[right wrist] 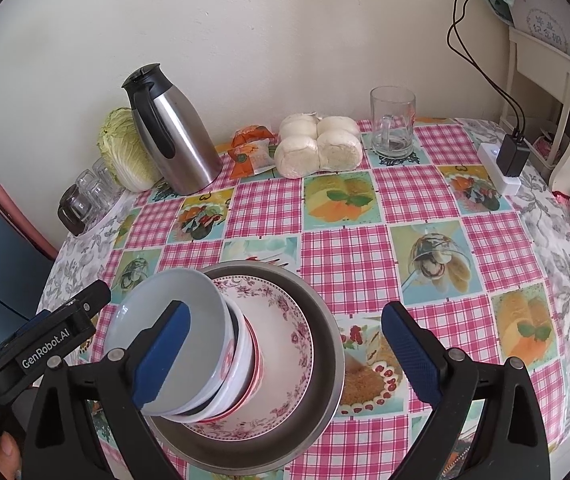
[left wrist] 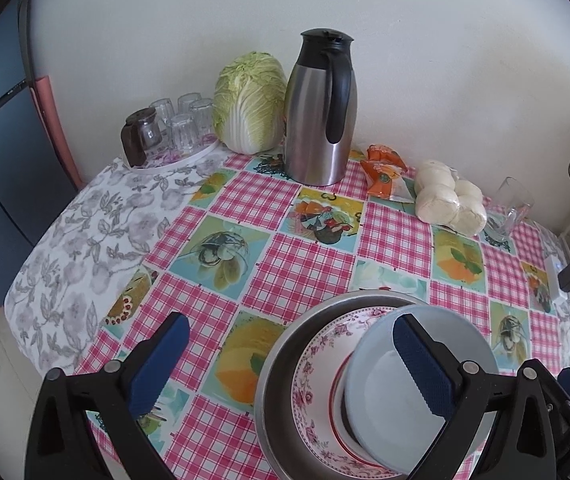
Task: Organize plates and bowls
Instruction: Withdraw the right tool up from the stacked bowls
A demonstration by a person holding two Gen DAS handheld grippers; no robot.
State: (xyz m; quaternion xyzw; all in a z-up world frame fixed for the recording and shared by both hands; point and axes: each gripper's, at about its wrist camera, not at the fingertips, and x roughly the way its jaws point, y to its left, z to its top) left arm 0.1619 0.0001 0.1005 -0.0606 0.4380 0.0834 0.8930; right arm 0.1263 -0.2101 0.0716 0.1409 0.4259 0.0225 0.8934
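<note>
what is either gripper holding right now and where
Nothing. The left gripper and right gripper are both open above the stacked bowls, pads clear of them.

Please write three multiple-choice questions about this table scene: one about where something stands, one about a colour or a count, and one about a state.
1. Where do the stacked bowls stand?
A. beside the cabbage
B. on the floral plate in the metal basin
C. inside the glass mug

2. What colour are the gripper pads?
A. blue
B. red
C. white

3. How is the right gripper?
A. shut on a bowl
B. shut on the plate
C. open, holding nothing

Answers:
1 B: the bowls rest on the plate, which lies in the basin.
2 A: both pads show dark blue.
3 C: its fingers stand wide apart, pressing on nothing.
</note>
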